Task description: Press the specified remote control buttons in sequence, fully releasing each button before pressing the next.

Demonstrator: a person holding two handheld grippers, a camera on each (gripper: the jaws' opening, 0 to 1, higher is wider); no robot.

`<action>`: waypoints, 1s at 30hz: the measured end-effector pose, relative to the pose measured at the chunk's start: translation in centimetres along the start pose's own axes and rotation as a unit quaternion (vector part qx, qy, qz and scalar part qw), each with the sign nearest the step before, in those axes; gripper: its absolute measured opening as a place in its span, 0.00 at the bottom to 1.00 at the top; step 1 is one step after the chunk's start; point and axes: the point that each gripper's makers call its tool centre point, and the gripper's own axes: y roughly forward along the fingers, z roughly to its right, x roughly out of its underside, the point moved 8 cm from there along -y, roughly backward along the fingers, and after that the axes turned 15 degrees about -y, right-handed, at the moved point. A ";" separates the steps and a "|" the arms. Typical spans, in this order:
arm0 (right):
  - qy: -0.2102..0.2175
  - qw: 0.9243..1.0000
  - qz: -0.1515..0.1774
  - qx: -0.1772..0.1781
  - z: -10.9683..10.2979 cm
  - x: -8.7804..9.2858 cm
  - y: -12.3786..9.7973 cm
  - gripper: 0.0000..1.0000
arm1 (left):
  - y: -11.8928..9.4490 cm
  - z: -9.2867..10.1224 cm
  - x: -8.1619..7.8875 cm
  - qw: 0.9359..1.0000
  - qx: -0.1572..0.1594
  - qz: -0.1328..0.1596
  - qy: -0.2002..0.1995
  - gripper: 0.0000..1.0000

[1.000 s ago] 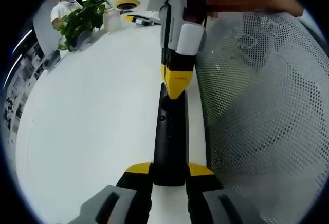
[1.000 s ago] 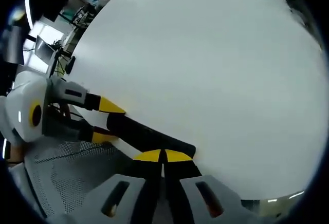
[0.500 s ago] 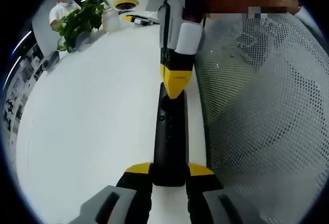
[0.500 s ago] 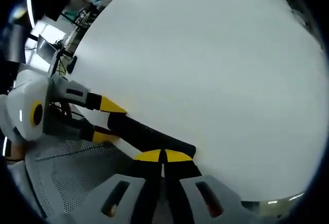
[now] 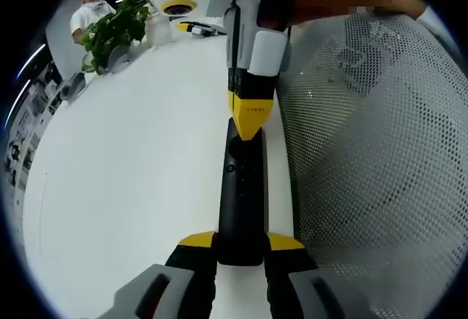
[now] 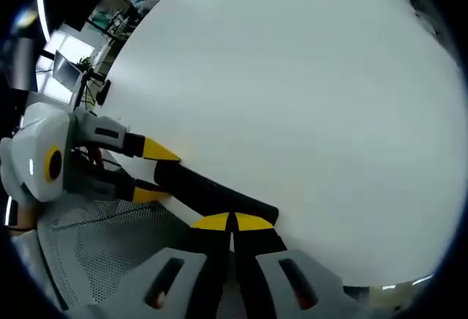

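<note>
Black remote control (image 5: 242,202) held on a white table (image 5: 131,173).
Its near end is clamped by the left gripper (image 5: 241,244); the right gripper (image 5: 249,121), jaws closed, touches its far end.

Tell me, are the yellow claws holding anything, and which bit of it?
The left gripper clamps the black remote by its near end. The right gripper is shut, tips on the remote's far end.

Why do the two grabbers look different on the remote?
The left gripper has its yellow-tipped fingers spread, one on each side of the long black remote control. The right gripper has its fingers shut together, pointing down onto the remote's far end. Both have yellow tips and touch the remote on the white table.
</note>
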 end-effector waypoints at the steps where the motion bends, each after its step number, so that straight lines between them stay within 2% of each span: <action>1: 0.000 1.000 0.000 0.000 0.0 0.0 0.0 0.00 | 0.0 0.0 0.0 1.000 0.000 0.001 -0.001 0.25; 11: -0.013 1.000 0.005 0.000 -0.3 -0.4 0.2 0.00 | 0.0 -0.1 0.0 1.000 0.002 0.003 -0.001 0.25; 17: -0.029 0.999 0.026 0.008 -0.3 -0.9 0.0 0.00 | 0.0 0.0 0.0 1.000 0.002 0.001 0.001 0.25; 22: -0.041 0.999 0.023 0.018 -0.5 -1.0 0.3 0.00 | 0.0 0.0 0.0 1.000 0.002 0.002 0.001 0.25; 30: -0.097 0.994 0.020 0.046 -0.7 -1.3 0.6 0.00 | 0.1 0.0 0.0 1.000 0.001 0.000 0.001 0.25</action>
